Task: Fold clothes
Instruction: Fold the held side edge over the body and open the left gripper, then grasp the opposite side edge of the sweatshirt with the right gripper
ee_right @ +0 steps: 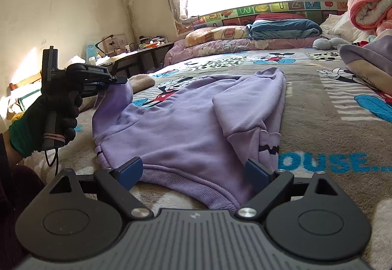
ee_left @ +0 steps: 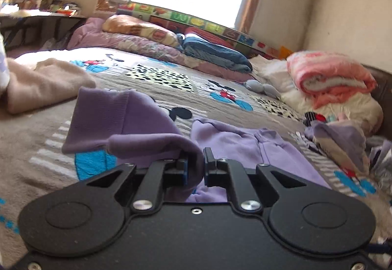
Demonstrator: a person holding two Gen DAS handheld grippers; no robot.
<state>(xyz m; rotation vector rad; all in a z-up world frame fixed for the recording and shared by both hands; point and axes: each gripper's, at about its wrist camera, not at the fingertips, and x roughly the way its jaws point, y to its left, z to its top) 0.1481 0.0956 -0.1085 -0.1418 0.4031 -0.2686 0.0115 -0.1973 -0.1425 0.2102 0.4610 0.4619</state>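
Observation:
A lilac sweatshirt [ee_right: 181,128] lies spread on the cartoon-print bedspread [ee_right: 318,108], its ribbed hem nearest me and one sleeve folded across its right side. My left gripper [ee_left: 194,167] is shut on the other sleeve [ee_left: 117,120] and holds its cuff lifted off the bed. From the right wrist view that left gripper [ee_right: 120,81] shows at the far left, in a black-gloved hand [ee_right: 61,113]. My right gripper [ee_right: 193,172] is open, low over the hem, with its blue pads on either side of the cloth.
A beige garment [ee_left: 46,83] lies left of the sweatshirt. A pile of purple and grey clothes [ee_left: 343,140] sits to the right. Folded quilts and pillows [ee_left: 186,44] line the window wall, and a pink blanket roll [ee_left: 328,76] is at the right. A cluttered low table [ee_right: 137,52] stands beside the bed.

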